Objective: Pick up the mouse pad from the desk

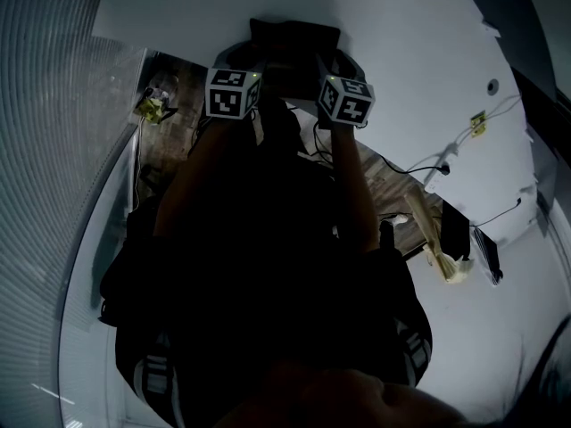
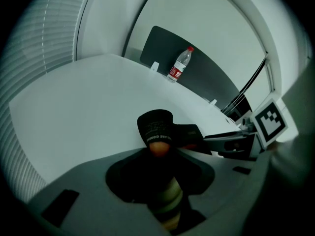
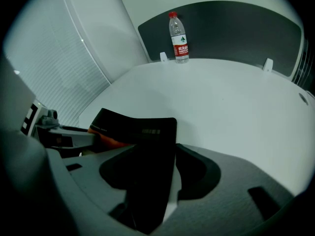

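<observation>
The black mouse pad (image 1: 294,38) sits at the near edge of the white desk (image 1: 401,52), with both grippers at its near side. In the left gripper view the pad (image 2: 155,124) curls up between my left gripper's (image 2: 160,156) jaws, orange underside showing, and they are shut on it. In the right gripper view the pad (image 3: 142,129) stands on edge through my right gripper's (image 3: 150,181) jaws and fills the gap between them. In the head view, my left gripper (image 1: 254,68) and my right gripper (image 1: 317,68) are close together. Their fingertips are lost in the dark.
A water bottle (image 3: 179,31) stands at the desk's far side against a dark partition panel (image 3: 231,28); the bottle (image 2: 179,65) also shows in the left gripper view. Window blinds (image 1: 45,150) run along the left. Cables (image 1: 419,163) lie on the floor to the right.
</observation>
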Demonstrator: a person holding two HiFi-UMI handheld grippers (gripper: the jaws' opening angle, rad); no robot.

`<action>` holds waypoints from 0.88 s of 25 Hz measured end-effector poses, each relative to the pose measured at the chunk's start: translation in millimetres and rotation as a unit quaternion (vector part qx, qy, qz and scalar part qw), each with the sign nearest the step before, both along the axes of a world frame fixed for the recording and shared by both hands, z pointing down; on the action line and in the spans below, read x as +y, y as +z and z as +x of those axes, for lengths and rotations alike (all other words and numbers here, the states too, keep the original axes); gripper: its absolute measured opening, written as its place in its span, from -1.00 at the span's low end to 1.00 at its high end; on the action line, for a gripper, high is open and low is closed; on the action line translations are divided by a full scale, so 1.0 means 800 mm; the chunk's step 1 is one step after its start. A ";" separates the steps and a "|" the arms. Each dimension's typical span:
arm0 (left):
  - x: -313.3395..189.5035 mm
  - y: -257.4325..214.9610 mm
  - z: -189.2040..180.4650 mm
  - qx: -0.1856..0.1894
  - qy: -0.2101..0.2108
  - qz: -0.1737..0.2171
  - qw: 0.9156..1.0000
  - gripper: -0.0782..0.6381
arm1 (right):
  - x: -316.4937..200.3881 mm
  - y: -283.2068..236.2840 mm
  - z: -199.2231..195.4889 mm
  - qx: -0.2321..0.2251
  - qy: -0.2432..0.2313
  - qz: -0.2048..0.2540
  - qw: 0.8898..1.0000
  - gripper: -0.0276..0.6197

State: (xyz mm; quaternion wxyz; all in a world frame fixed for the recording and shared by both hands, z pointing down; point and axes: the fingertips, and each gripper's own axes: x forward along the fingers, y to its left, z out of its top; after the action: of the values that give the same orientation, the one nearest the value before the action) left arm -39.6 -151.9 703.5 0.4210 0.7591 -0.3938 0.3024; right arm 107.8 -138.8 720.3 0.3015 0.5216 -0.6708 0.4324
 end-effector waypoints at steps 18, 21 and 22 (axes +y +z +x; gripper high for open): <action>0.009 -0.018 0.004 0.019 0.011 0.045 0.999 -0.56 | -0.001 0.000 -0.001 -0.003 -0.012 0.006 1.000 -0.27; 0.013 -0.024 0.006 0.017 0.018 0.056 0.998 -0.57 | -0.001 -0.001 -0.001 -0.007 -0.010 0.008 1.000 -0.27; 0.014 -0.027 0.007 0.017 0.020 0.059 0.998 -0.58 | 0.000 -0.003 0.000 -0.008 -0.010 0.010 1.000 -0.26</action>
State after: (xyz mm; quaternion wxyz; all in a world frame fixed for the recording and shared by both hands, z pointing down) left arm -33.8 -140.3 682.0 0.3757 0.7953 -0.3888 0.2741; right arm 107.6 -139.0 718.1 0.2952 0.5143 -0.6826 0.4271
